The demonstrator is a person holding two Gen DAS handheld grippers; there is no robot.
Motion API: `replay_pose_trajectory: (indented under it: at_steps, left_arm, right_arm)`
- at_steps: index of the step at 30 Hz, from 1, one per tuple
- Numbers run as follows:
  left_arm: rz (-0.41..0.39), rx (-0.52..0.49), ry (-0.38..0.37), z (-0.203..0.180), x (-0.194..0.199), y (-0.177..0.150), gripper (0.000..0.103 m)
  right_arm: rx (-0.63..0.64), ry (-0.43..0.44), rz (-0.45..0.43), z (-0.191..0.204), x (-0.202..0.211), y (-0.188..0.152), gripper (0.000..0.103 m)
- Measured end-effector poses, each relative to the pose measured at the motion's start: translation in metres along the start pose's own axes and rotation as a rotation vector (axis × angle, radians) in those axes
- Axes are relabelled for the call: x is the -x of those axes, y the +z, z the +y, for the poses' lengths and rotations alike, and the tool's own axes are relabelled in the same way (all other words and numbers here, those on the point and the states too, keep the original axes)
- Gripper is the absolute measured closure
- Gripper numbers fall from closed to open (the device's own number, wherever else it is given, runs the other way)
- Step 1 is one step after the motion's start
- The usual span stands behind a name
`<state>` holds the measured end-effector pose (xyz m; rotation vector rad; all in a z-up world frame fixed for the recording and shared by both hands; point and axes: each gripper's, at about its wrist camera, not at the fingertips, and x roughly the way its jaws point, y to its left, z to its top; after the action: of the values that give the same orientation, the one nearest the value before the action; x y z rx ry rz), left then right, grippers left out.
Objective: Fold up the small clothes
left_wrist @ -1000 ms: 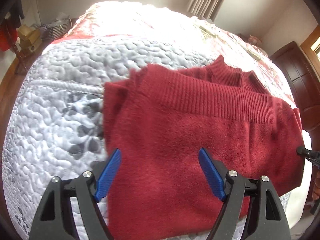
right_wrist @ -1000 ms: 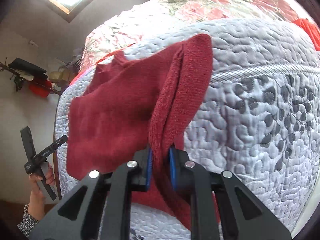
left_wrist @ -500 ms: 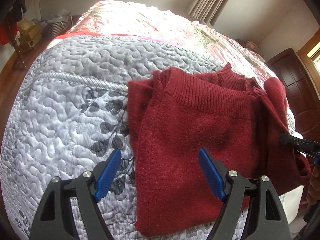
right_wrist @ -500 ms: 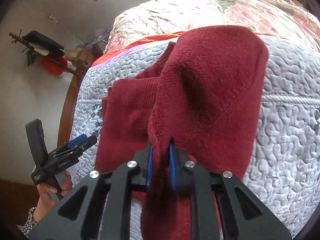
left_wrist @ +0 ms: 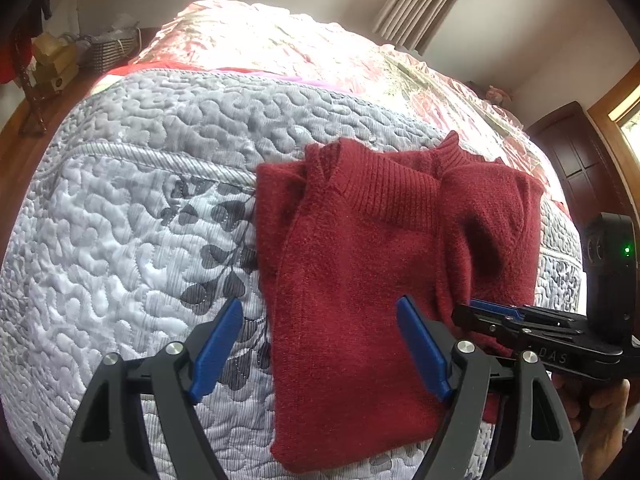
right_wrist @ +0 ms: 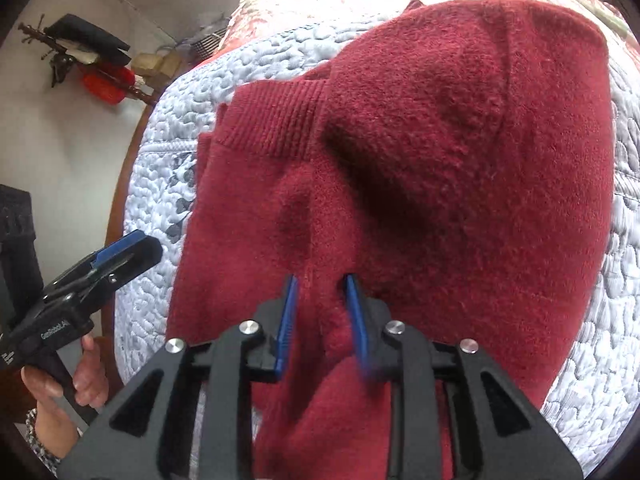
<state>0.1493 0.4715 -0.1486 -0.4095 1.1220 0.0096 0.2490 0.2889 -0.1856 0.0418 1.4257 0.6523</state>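
A dark red knit sweater (left_wrist: 360, 260) lies folded on the grey quilted bed (left_wrist: 140, 200). Its right side is turned over onto the body (right_wrist: 460, 140). My left gripper (left_wrist: 319, 302) hovers open over the sweater's left lower edge and holds nothing. My right gripper (right_wrist: 321, 280) sits low at the near edge of the turned-over flap. Its jaws stand a little apart with a ridge of the red knit between the pads, and one pad is blurred. The right gripper (left_wrist: 460, 312) also shows from the side in the left wrist view. In the right wrist view the left gripper (right_wrist: 136, 244) appears at the left.
A pink floral cover (left_wrist: 280, 40) spreads over the far half of the bed. Boxes and a wire basket (left_wrist: 112, 46) stand beyond the far left corner. A dark wooden door (left_wrist: 576, 152) is at the right. Hands (right_wrist: 86, 376) hold both tools by the bed's near edge.
The right gripper carried the sweater's right side up and over onto the body and laid it down; its jaws have parted slightly. The left gripper drew back and stayed open.
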Motion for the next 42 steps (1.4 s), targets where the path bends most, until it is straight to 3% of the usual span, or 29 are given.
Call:
replay_pose_trajectory:
  at_steps: [6,10,15,23,24,27,29,33,42]
  left_arm:
    - [0.002,0.009,-0.081,-0.023,0.000,0.004,0.024]
    - [0.039,0.019,-0.166,-0.048,-0.015,0.005,0.024]
    - [0.104,0.027,-0.206,-0.077,-0.047,0.002,0.024]
    - [0.197,0.038,-0.211,-0.109,-0.093,-0.001,0.025]
    - [0.199,0.041,-0.218,-0.113,-0.096,-0.001,0.027]
    - [0.203,0.051,-0.249,-0.121,-0.098,0.000,0.054]
    - [0.195,0.066,-0.273,-0.125,-0.097,0.000,0.082]
    - [0.152,0.092,-0.276,-0.126,-0.087,0.000,0.087]
    - [0.003,0.081,-0.308,-0.107,-0.026,0.000,0.088]
  right_arm:
    - [0.058,0.050,-0.083,0.002,0.061,-0.014,0.071]
    - [0.054,-0.056,-0.146,-0.025,0.096,-0.028,0.070]
    - [-0.046,-0.129,-0.117,-0.082,0.096,-0.048,0.070]
    - [-0.162,-0.095,-0.106,-0.144,0.090,-0.085,0.070]
    - [-0.165,-0.092,-0.108,-0.149,0.091,-0.087,0.070]
    - [-0.175,-0.085,-0.121,-0.160,0.097,-0.095,0.070]
    - [-0.179,-0.083,-0.126,-0.166,0.101,-0.097,0.070]
    - [-0.173,-0.076,-0.131,-0.183,0.117,-0.105,0.070]
    - [-0.158,-0.083,-0.114,-0.176,0.107,-0.108,0.070]
